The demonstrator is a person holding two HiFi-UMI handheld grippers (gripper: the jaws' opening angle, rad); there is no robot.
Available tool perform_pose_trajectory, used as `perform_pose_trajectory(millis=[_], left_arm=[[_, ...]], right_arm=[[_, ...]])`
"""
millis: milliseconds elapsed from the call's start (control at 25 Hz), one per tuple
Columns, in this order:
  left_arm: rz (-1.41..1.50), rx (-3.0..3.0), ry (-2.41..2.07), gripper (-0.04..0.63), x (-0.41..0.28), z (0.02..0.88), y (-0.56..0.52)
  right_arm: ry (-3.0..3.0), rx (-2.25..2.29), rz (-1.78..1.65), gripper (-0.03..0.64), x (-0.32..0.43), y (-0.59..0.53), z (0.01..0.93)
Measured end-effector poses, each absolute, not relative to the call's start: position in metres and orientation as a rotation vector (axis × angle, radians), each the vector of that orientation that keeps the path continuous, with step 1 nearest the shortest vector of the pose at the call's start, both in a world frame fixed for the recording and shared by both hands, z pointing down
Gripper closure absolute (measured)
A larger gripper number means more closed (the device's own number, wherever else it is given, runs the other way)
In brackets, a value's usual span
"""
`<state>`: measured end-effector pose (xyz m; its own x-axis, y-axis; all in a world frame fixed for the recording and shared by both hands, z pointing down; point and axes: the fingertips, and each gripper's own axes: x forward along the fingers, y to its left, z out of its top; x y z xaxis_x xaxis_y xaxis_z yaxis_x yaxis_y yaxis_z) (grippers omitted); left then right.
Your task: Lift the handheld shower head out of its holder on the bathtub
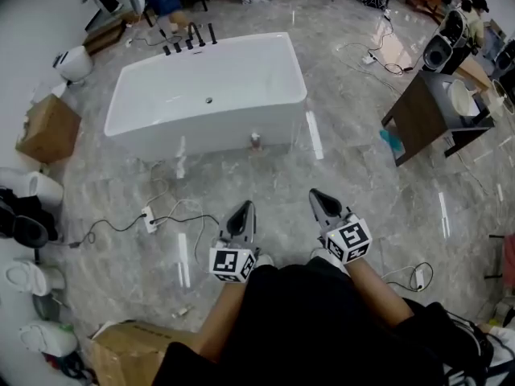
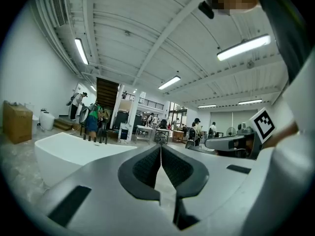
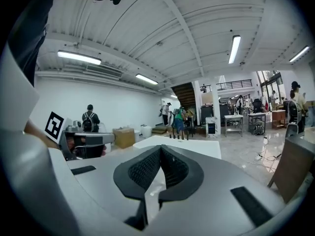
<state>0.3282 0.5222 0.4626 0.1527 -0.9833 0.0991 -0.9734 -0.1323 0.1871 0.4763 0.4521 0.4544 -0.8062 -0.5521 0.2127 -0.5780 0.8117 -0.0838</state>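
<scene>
Both grippers (image 1: 245, 207) (image 1: 317, 195) (jaws together) well apart from shower head (image 1: 212, 33) on bathtub (image 1: 241, 123)

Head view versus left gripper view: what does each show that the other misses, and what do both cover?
Only the head view: the drain inside the tub, the power strip with its cables on the floor, and the dark cabinet at right.
Only the left gripper view: the ceiling lights, the staircase, and a close look at the left gripper, jaws pressed together on nothing.
Both: the white bathtub some way ahead, the black fittings on its far rim, the cardboard box and the right gripper.
</scene>
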Motion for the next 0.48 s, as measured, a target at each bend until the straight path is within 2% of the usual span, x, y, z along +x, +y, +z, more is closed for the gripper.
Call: perform_pose_trajectory(millis=[480], left_arm=[[-0.049,2.208,-1.904,0.589,0.283,0.476,0.542]], right_arm=[[-2.805,0.926,0.306,0.615,0.450,0.464,0.470]])
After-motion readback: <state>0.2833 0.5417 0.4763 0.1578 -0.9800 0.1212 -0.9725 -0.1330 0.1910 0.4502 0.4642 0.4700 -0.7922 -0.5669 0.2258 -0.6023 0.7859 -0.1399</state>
